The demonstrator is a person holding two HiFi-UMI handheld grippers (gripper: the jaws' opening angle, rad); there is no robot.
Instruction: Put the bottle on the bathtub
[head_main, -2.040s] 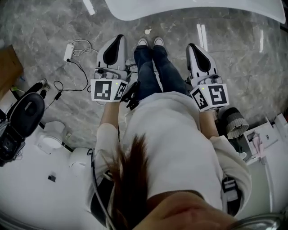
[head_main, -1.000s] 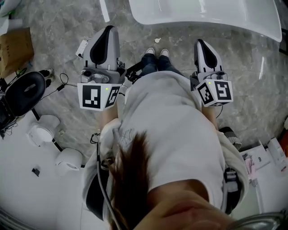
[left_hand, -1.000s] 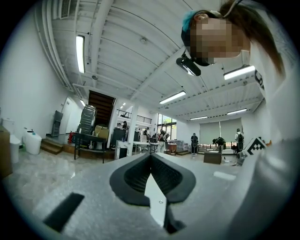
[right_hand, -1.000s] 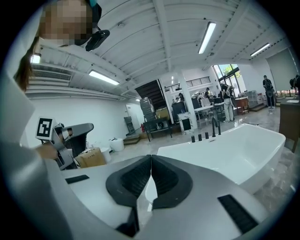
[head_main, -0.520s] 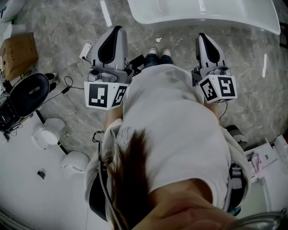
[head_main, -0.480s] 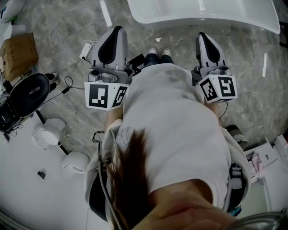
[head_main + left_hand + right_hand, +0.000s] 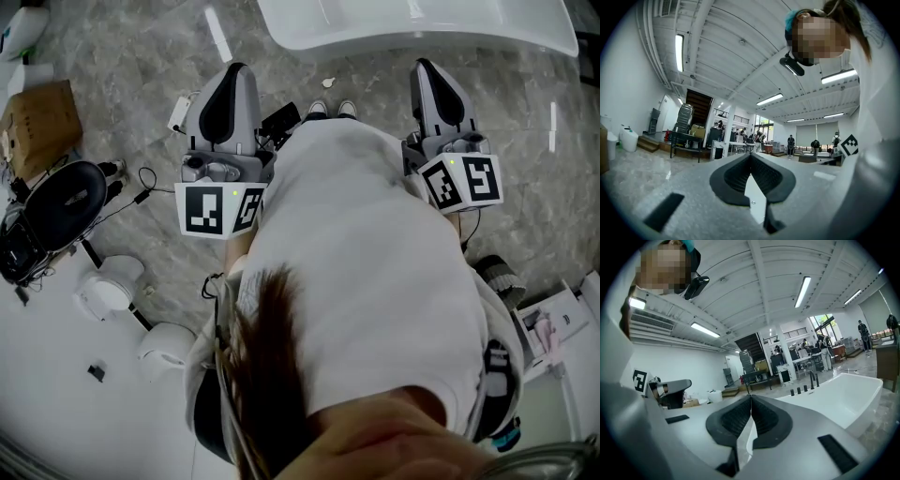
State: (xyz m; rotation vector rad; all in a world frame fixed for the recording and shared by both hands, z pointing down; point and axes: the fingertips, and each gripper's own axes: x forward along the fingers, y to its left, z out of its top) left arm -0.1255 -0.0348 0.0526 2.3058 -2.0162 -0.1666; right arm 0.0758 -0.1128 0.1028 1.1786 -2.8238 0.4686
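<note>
Beyond the feet (image 7: 320, 110) lies the bathtub (image 7: 412, 23), cardboard box (image 7: 37, 127) leftward; left tool (image 7: 751, 157) and right tool (image 7: 751, 399) are pressed together.

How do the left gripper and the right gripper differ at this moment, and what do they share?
The right gripper faces the white bathtub; the left gripper faces open floor and distant tables, with no tub in its view. In the head view the left gripper looks larger than the right gripper. Shared: both have jaws together with nothing between them.
</note>
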